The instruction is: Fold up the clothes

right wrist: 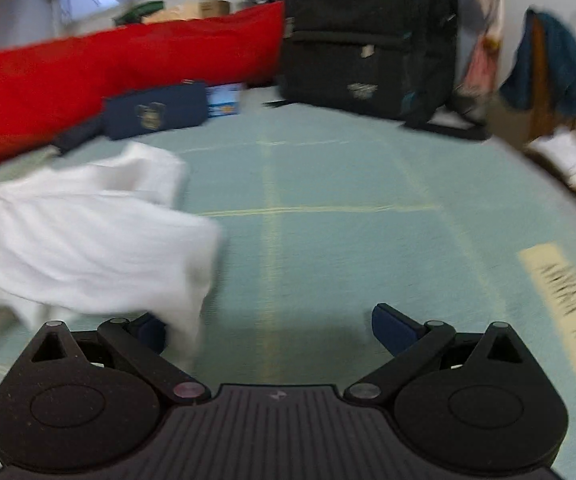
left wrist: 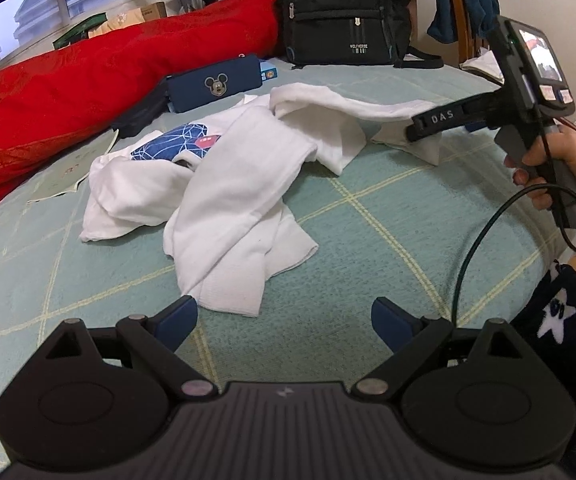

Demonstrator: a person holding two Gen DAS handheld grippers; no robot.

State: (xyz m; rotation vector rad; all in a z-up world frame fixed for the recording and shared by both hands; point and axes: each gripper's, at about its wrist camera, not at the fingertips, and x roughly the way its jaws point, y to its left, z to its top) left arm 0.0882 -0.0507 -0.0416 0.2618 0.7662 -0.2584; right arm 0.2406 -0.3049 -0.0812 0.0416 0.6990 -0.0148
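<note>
A crumpled white T-shirt (left wrist: pixel 224 200) with a blue geometric print (left wrist: pixel 176 146) lies on the teal checked bed sheet (left wrist: pixel 388 216). My left gripper (left wrist: pixel 286 320) hovers open just short of the shirt's near hem, nothing between its blue fingertips (left wrist: pixel 180 320). A hand holds my right gripper (left wrist: pixel 418 128) at the shirt's far right edge. In the blurred right wrist view that gripper (right wrist: pixel 272 330) stands open, jaws wide apart. The white shirt (right wrist: pixel 88 240) drapes over its left finger (right wrist: pixel 150 330), while the right finger is bare.
A red quilt (left wrist: pixel 88 76) runs along the left. A black backpack (left wrist: pixel 344 12) and a navy pencil case (left wrist: pixel 216 84) sit at the back. A chair with a teal garment (left wrist: pixel 468 0) stands at the right, and a paper sheet (left wrist: pixel 72 168) lies left of the shirt.
</note>
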